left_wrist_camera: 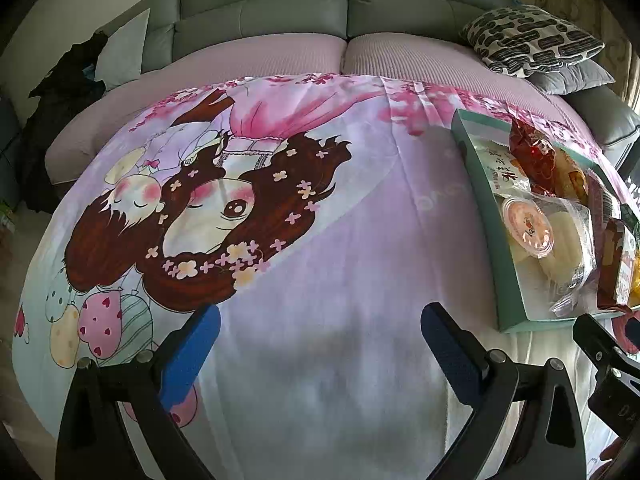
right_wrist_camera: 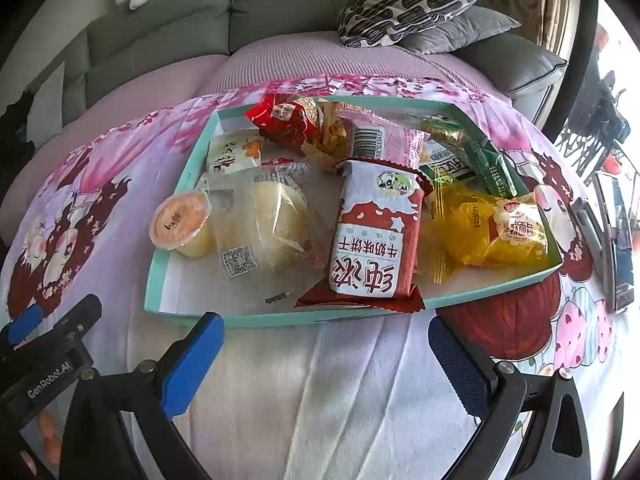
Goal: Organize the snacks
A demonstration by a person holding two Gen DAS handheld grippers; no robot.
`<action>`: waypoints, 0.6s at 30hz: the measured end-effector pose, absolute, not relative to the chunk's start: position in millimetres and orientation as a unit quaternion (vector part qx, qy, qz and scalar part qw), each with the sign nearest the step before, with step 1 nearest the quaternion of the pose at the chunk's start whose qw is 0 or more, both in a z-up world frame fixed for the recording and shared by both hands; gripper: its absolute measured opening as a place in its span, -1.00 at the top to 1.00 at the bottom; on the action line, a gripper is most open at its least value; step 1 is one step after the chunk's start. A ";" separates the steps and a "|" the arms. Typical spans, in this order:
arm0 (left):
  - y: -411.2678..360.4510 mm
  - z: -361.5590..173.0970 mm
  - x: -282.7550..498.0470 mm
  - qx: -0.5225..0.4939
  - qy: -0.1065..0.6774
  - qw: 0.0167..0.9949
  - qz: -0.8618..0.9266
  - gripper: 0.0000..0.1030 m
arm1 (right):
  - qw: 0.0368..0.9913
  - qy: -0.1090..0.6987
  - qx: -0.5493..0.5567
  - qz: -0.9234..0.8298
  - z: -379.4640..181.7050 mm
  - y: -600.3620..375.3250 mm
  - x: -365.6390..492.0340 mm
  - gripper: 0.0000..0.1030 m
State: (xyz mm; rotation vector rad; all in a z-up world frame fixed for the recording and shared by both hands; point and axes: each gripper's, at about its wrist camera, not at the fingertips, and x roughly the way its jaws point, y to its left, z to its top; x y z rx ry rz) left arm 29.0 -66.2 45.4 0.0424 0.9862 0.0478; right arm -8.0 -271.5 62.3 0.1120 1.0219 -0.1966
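Observation:
A shallow teal box (right_wrist_camera: 188, 316) lies on the cartoon-print cloth (right_wrist_camera: 120, 184) and holds several snacks: a red-and-white biscuit pack (right_wrist_camera: 372, 236), a clear-wrapped bun (right_wrist_camera: 268, 220), a jelly cup (right_wrist_camera: 182, 220) leaning on the left rim, a yellow pack (right_wrist_camera: 492, 228), a red pack (right_wrist_camera: 292, 120), a pink pack (right_wrist_camera: 384, 140) and green packs (right_wrist_camera: 492, 172). My right gripper (right_wrist_camera: 324, 356) is open and empty just in front of the box. My left gripper (left_wrist_camera: 320, 340) is open and empty over bare cloth (left_wrist_camera: 320, 240), with the box (left_wrist_camera: 492, 240) to its right.
A grey sofa (left_wrist_camera: 264, 16) with patterned cushions (left_wrist_camera: 532, 40) stands behind the table. A phone or tablet (right_wrist_camera: 618, 236) lies at the table's right edge. The left gripper's body (right_wrist_camera: 48, 360) shows at the lower left of the right wrist view.

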 end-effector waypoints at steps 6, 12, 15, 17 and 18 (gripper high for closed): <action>-66.7 45.0 29.3 0.021 0.475 0.879 0.023 -0.95 | 0.865 0.489 0.053 -0.095 60.6 -270.8 -8.0 -1.00; -66.6 44.8 29.2 0.021 0.477 0.878 0.025 -0.95 | 0.865 0.490 0.054 -0.097 59.9 -271.6 -7.8 -1.00; -66.6 44.9 29.2 0.022 0.477 0.878 0.025 -0.95 | 0.865 0.489 0.055 -0.097 60.2 -271.7 -7.9 -1.00; -66.3 44.4 29.3 0.023 0.477 0.878 0.026 -0.95 | 0.865 0.489 0.056 -0.098 60.4 -272.1 -8.0 -1.00; -66.2 44.2 29.4 0.024 0.477 0.878 0.026 -0.95 | 0.865 0.489 0.057 -0.099 60.4 -272.2 -8.0 -1.00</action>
